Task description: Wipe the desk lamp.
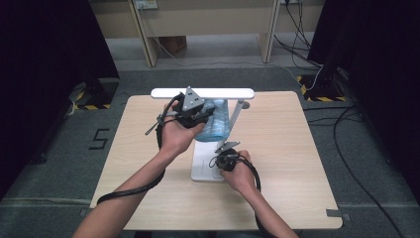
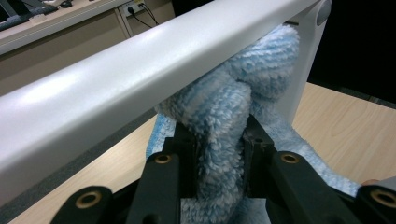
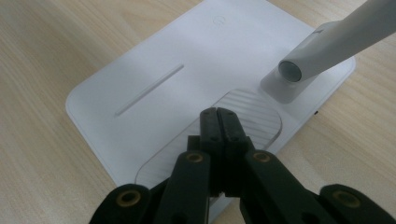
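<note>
Left gripper (image 1: 194, 115): up near the lamp's bar, fingers (image 2: 184, 154) clamped tight on a bunched-up fold of the cloth, fluffy pile squeezed between them.
Cloth (image 2: 224, 121): light blue, fuzzy, hanging right under the bar and pressed against its underside; in the high view (image 1: 218, 121) draped between the left hand and the lamp's arm, above the desk.
Lamp bar (image 1: 203, 93): long, white, level, stretching across the far half of the desk; running diagonally across the top of the left gripper view (image 2: 140, 70).
Lamp arm (image 1: 236, 115): slanted white post going from the bar's right end down to the base.
Lamp base (image 3: 187, 79): flat white slab lying on the desk, with a thin groove and a ribbed patch near the post's foot.
Right gripper (image 1: 227, 159): low over the base's near end, fingers (image 3: 219, 122) pinched fully together with nothing between them, tips over the ribbed patch.
Desk (image 1: 287, 163): pale wood, bare around the lamp.
</note>
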`<move>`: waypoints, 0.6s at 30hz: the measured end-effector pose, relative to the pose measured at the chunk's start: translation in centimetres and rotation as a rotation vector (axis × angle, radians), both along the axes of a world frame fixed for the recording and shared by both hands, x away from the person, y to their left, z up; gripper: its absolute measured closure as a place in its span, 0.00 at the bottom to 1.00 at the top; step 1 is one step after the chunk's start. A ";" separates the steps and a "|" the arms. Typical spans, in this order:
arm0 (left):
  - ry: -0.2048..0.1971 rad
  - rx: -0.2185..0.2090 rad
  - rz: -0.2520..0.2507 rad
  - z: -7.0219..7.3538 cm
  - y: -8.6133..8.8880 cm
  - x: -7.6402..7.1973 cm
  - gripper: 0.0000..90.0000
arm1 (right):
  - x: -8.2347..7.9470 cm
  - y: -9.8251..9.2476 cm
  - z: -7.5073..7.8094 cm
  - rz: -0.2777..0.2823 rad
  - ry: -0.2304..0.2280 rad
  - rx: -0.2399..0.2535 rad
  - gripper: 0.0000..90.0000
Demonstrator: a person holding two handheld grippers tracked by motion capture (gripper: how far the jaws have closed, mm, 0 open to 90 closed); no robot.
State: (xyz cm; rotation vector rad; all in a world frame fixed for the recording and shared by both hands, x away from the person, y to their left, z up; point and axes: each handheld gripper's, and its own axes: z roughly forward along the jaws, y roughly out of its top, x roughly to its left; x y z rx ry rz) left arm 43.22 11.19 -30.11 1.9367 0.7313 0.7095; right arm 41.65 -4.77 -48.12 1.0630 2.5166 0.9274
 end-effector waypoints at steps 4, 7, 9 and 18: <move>0.001 -0.002 -0.008 0.0 -0.4 0.1 0.80 | 0.0 0.0 0.0 -0.001 -0.001 0.001 1.00; 0.000 0.001 -0.013 0.0 -0.6 0.2 0.80 | 0.0 0.0 0.0 -0.002 -0.002 0.002 1.00; -0.003 0.003 -0.019 0.0 -0.8 0.2 0.80 | 0.0 -0.1 -0.1 -0.001 -0.004 0.005 1.00; -0.011 -0.002 -0.026 -0.2 -1.4 0.1 0.80 | 0.0 -0.1 -0.1 -0.009 0.000 0.013 1.00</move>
